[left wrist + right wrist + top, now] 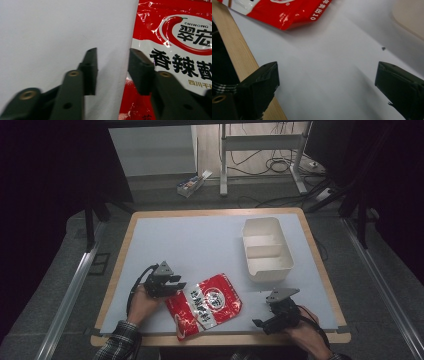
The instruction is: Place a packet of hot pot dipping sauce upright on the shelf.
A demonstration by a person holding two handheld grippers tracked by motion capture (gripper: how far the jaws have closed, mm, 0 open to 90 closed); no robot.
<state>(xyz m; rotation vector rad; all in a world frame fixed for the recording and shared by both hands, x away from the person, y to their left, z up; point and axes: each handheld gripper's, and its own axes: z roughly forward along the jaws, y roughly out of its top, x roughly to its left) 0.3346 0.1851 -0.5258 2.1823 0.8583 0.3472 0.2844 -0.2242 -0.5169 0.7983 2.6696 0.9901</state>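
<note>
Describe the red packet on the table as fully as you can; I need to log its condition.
The red packet is a glossy, crinkled plastic pouch, red with a white panel, black Chinese lettering and a chilli logo reading CUIHONG. It looks sealed and lies flat and askew on the white table top, near the front edge, apart from the white tray. The left tool sits at its left edge, jaws open astride that edge; whether they touch it is unclear.
</note>
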